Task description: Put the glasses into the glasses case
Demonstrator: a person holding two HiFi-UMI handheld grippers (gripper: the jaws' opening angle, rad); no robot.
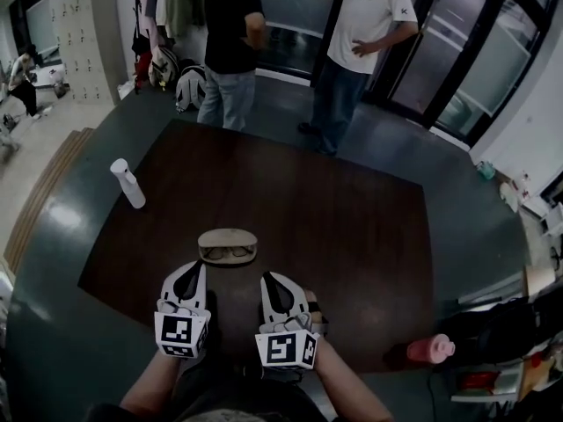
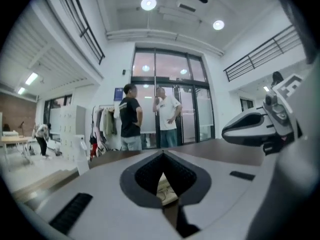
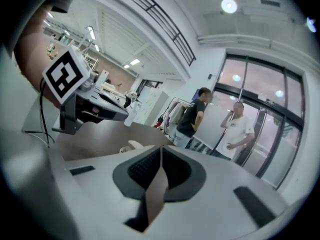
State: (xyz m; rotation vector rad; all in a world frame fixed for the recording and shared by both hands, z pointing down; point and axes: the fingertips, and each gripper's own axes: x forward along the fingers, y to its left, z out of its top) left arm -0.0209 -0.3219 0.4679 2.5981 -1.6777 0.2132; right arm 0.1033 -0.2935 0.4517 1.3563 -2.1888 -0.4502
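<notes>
Open hall or lobby of an office/lab building, not a home.
- Tall dark-framed glass doors at 1–2 o'clock from the dark brown table.
- Polished grey floor all round it, with wooden steps at 9.
- A bank of pale lockers at 10–11. A coat rack hung with jackets at 11, with helmets or bags on the floor under it.
- High white ceiling with recessed downlights and an upper-level gallery railing.
- A person in a black T-shirt and a person in a white T-shirt stand at 12 by the glass.
- Side work area at 10, under strip lights: another person at a desk.
</notes>
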